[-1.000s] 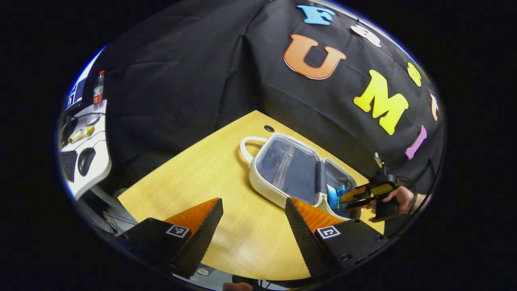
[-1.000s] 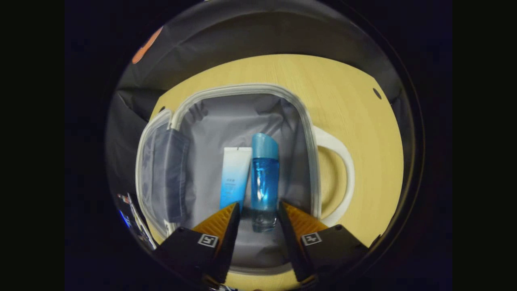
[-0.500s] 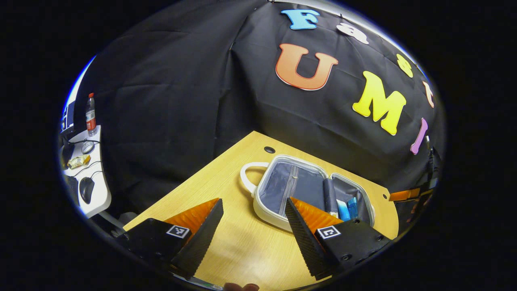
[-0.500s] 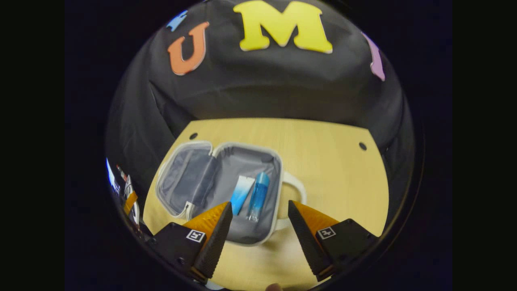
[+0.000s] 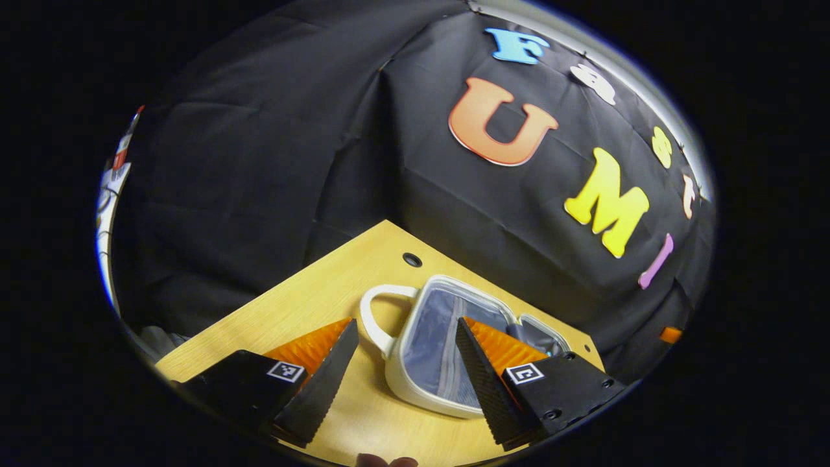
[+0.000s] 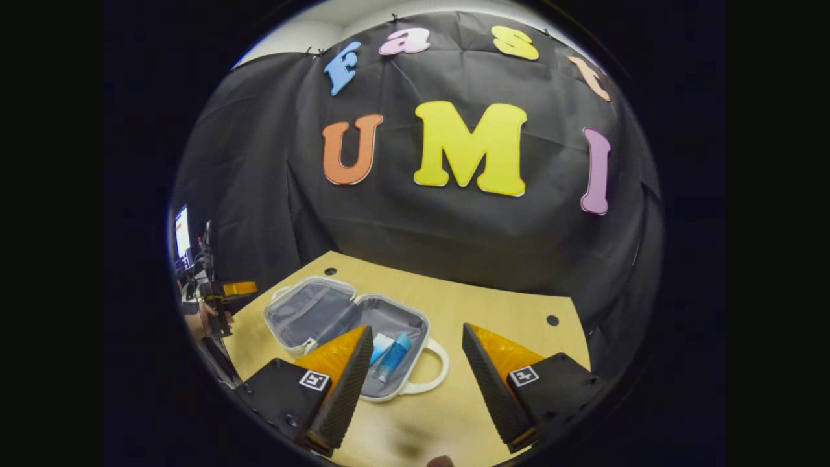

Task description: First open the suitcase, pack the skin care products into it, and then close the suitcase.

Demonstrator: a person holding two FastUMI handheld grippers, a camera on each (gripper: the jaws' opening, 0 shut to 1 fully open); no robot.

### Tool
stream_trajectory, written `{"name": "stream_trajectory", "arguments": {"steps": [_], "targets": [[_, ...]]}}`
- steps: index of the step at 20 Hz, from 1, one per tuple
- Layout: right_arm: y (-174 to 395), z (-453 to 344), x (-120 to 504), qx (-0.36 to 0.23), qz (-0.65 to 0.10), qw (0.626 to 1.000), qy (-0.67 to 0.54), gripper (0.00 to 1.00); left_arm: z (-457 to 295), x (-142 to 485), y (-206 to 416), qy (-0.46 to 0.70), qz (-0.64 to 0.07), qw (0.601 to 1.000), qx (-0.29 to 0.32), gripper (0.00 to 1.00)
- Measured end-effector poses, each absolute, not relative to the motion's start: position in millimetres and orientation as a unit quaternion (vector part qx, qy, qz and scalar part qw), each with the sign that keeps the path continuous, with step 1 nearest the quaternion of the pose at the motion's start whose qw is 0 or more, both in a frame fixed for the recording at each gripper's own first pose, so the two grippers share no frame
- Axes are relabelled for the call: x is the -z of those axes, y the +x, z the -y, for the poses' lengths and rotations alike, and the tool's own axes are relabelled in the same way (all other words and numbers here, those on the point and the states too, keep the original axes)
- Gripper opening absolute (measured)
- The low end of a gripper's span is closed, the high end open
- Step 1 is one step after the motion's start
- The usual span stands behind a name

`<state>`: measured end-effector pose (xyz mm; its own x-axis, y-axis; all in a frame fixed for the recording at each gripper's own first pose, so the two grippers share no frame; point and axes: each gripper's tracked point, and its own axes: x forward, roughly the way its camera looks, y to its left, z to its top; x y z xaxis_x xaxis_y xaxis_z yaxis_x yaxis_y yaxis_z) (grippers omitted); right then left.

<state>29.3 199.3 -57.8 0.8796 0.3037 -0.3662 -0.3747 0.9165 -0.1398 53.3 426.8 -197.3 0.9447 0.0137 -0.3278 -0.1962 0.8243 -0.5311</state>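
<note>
so since a second ago the right gripper [image 6: 411, 376] has pulled way back and up from the suitcase [image 6: 285, 324]: it was hovering right over the blue bottle [image 6: 391, 355] and the white-and-blue tube [image 6: 380, 344] inside, and now both look small in the lower middle of the right gripper view, just past its left finger. its fingers are spread apart with nothing between them. the suitcase lies open on the wooden table [image 6: 493, 311], white handle [image 6: 433, 373] toward the camera

the left gripper [image 5: 405, 370] has moved in closer, fingers wide apart and empty, and in the left gripper view the suitcase [image 5: 428, 350] sits at the bottom centre, its handle [image 5: 375, 318] in the gap between the fingers. the left gripper [image 6: 224, 292] and the hand [image 6: 198, 318] holding it show at the left edge of the right gripper view
</note>
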Motion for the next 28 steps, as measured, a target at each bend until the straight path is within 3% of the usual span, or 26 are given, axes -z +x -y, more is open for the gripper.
{"name": "stream_trajectory", "arguments": {"steps": [5,11,14,15,16,18,20,28], "targets": [[17,-195,63,-0.173,-0.185,0.956,-0.148,0.79,-449,255,95,-0.336,-0.190,0.919,-0.087,0.96],[2,-222,72,-0.209,-0.188,0.943,-0.180,0.78,-441,290,118,-0.397,-0.234,0.883,-0.092,0.78],[0,-215,75,-0.205,-0.205,0.943,-0.166,0.80,-439,293,126,-0.422,-0.247,0.867,-0.097,0.57],[-1,-213,75,-0.201,-0.206,0.944,-0.163,0.80,-437,294,125,-0.425,-0.254,0.864,-0.094,0.63],[-2,-211,72,-0.197,-0.203,0.946,-0.157,0.78,-436,294,126,-0.425,-0.259,0.863,-0.093,0.34],[-2,-206,67,-0.181,-0.190,0.954,-0.143,0.80,-438,288,132,-0.421,-0.255,0.866,-0.093,0.20],[-5,-195,62,-0.164,-0.179,0.961,-0.135,0.80,-438,275,134,-0.409,-0.251,0.872,-0.098,0.12],[-31,-144,60,-0.114,-0.168,0.974,-0.100,0.80,-427,168,140,-0.286,-0.184,0.937,-0.084,0.06]]}}
